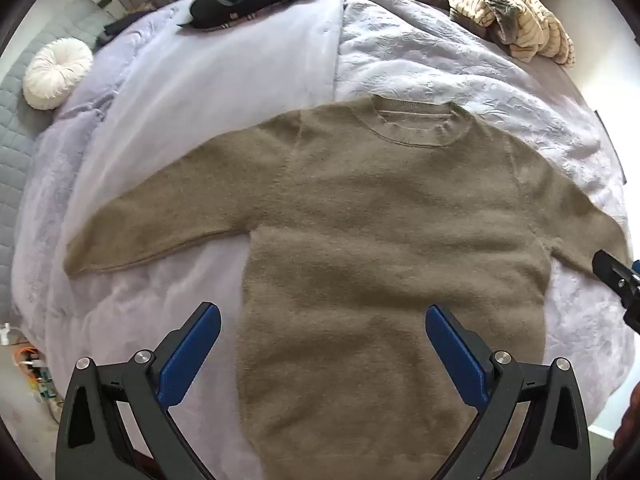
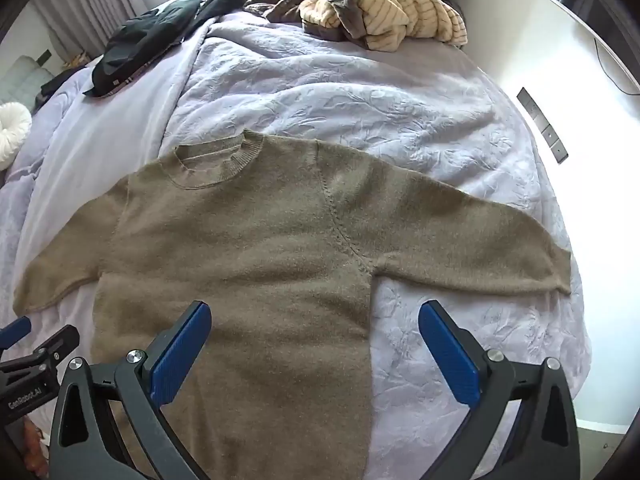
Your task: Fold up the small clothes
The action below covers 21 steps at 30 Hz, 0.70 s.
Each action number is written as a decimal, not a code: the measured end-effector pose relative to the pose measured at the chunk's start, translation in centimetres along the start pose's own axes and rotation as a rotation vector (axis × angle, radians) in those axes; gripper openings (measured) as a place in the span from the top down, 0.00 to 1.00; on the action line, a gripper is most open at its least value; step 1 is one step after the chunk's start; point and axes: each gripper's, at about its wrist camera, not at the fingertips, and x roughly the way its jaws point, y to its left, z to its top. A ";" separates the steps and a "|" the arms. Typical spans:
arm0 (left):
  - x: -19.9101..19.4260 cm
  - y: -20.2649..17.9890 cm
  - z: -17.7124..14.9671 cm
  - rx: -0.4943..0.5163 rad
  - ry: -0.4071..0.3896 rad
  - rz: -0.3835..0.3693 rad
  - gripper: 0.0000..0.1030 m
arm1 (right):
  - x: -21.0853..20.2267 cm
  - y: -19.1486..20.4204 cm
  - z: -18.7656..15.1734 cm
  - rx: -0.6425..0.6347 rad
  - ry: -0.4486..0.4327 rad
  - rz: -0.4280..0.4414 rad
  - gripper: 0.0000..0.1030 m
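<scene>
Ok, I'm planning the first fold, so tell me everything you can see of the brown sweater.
The brown sweater is a fuzzy, olive-brown knit with a ribbed round collar and raglan-style shoulder seams. It lies flat and face-up on the lavender bedspread, collar pointing away, both long sleeves spread out to the sides, unfolded and mostly smooth. Its hem is out of view. The left tongs and right tongs both hover open above its lower body; neither grips it.

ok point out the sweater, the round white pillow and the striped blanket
sweater [image 1: 380, 216]: left wrist view, middle of the chest
pillow [image 1: 56, 74]: left wrist view, its pleated centre
blanket [image 2: 396, 12]: right wrist view, a cream striped fold at the far end
</scene>
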 end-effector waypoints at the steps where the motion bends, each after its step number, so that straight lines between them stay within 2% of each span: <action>1: 0.0 0.1 -0.1 -0.006 -0.006 -0.004 0.00 | 0.1 -0.1 0.0 0.001 -0.006 0.001 0.00; 7: -0.7 -0.4 -0.7 -0.036 0.005 -0.056 0.00 | 0.9 -2.0 0.8 0.019 -0.028 0.005 0.00; 12: -1.1 -0.9 -0.7 -0.028 -0.001 -0.024 0.00 | 1.3 -2.6 1.0 0.007 0.004 0.067 0.00; 21: -0.9 -0.6 -0.5 -0.037 0.010 -0.006 0.00 | 1.3 -2.0 1.0 -0.036 -0.002 0.036 0.00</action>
